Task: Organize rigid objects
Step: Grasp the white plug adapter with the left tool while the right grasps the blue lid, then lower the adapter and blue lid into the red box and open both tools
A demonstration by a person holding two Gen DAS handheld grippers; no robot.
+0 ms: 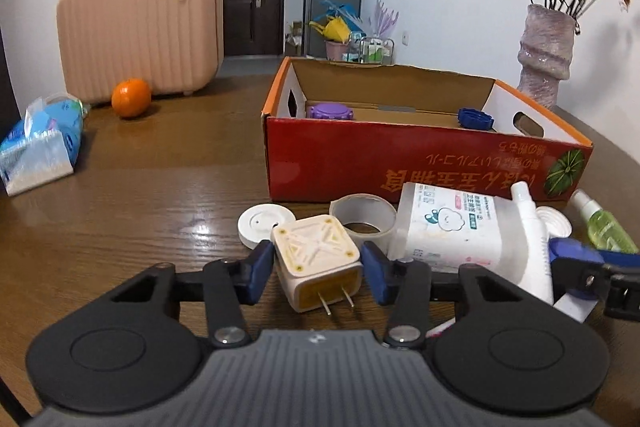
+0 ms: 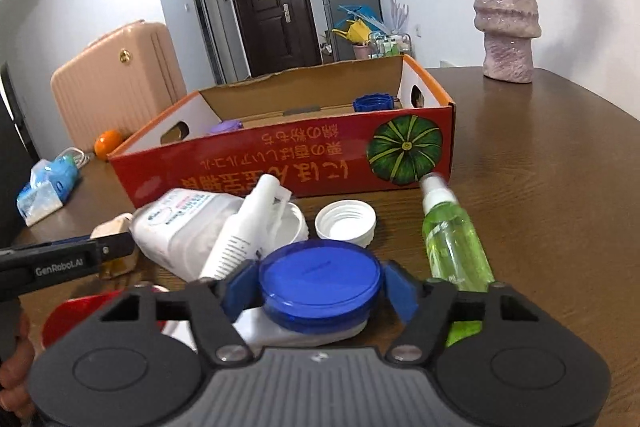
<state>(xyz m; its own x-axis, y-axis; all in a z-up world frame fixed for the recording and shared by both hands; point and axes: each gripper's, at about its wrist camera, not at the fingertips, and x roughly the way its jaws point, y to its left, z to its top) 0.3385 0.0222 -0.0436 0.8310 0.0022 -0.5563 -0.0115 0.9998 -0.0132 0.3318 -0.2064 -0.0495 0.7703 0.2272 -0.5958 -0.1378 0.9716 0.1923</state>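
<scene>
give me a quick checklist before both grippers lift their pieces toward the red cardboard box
1. Left gripper around the cream square plug adapter: ok, the adapter sits between the blue pads.
2. Left pads pressing it: cannot tell, a slim gap seems to show at each side.
3. Right gripper around the round blue plastic lid: ok, the pads flank it closely; firm contact cannot tell.
4. Room in the red cardboard box: ok, only a purple cap and a dark blue cap show inside.
5. Neighbours clear of the lift: not ok, the white tube and green spray bottle lie close beside the blue lid.
</scene>
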